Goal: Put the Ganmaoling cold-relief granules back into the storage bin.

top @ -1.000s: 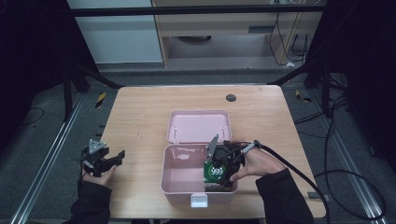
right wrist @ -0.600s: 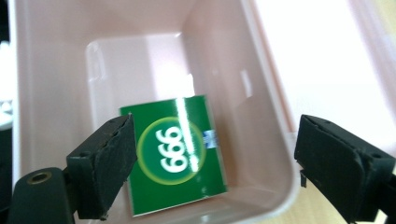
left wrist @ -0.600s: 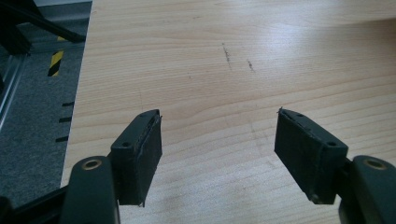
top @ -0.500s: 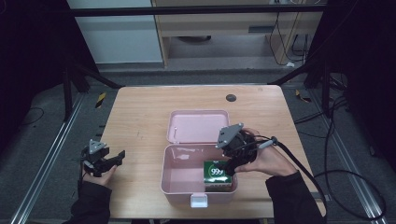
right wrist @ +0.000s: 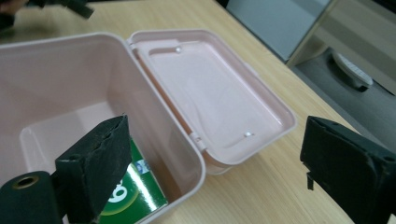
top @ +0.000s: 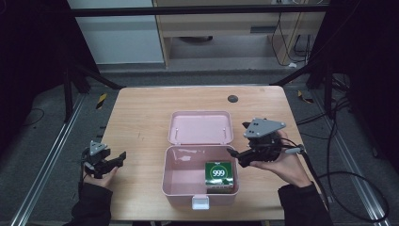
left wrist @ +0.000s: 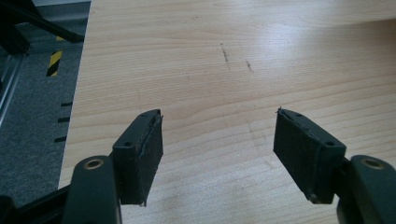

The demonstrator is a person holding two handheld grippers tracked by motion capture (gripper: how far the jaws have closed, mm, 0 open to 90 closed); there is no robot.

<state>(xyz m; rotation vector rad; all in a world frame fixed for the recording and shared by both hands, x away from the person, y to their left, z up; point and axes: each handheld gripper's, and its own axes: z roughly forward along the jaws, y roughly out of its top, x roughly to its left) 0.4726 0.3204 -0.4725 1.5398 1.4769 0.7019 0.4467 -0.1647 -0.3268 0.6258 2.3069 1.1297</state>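
Observation:
A pink plastic box stands open at the table's front middle, its lid lying flat behind it. A green carton marked "999" stands in the box's front right corner. My right gripper hovers just right of the box, its jaws pointing left at the rim. They have just been opening and hold nothing. In the right gripper view, the right gripper stands open over the box's corner, with the carton below its left jaw. My left gripper rests open near the table's left edge, over bare wood.
A small dark round mark sits at the table's far side. The right gripper's cable trails off the right edge. A cabinet stands beyond the table, and metal rails run along the floor on both sides.
The right gripper rose out of the box and moved right, leaving the green carton inside, and its jaws stand wider. The left gripper has not moved.

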